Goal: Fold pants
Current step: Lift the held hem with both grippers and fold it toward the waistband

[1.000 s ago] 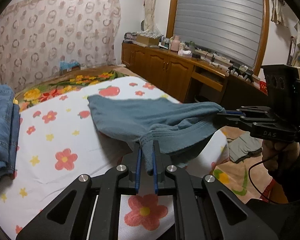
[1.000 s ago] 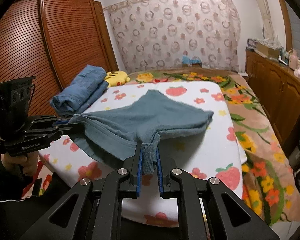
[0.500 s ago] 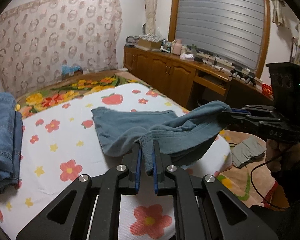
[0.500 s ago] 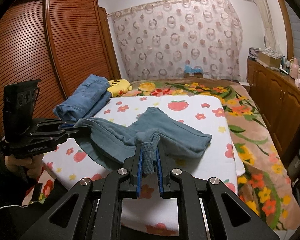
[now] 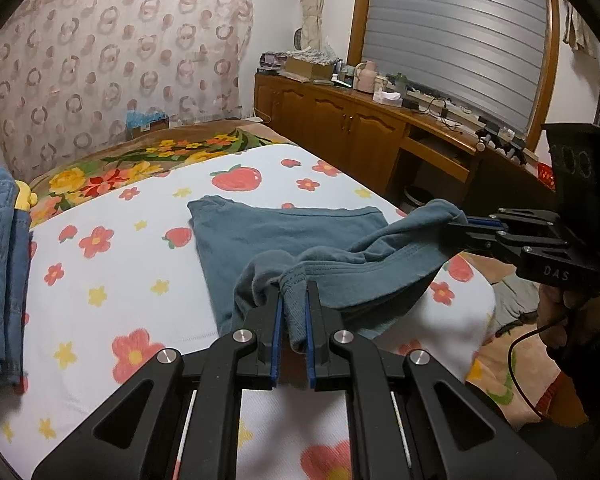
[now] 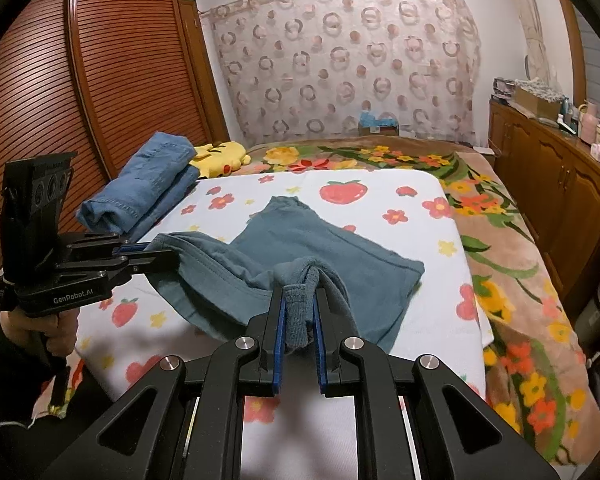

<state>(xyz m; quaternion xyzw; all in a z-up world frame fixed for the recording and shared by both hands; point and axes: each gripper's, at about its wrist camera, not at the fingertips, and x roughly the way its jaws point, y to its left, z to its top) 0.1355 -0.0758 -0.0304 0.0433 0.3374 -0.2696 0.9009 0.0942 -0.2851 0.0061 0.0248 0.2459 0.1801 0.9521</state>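
Left wrist view: left gripper (image 5: 293, 300) and right gripper (image 6: 298, 304) each clamped on the waistband of the teal pants (image 5: 284, 236), far half lying flat on the flowered sheet (image 5: 108, 288).

Pants (image 5: 284, 232) now lie flatter, lowered further onto the bedsheet (image 5: 112, 280).

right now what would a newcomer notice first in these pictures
The teal pants stand out, half lying on the flowered bed sheet in the middle, with the near edge lifted. The left gripper and right gripper each have their jaws shut on that raised edge. Folded jeans lie at the bed's left side, beside a yellow plush toy.
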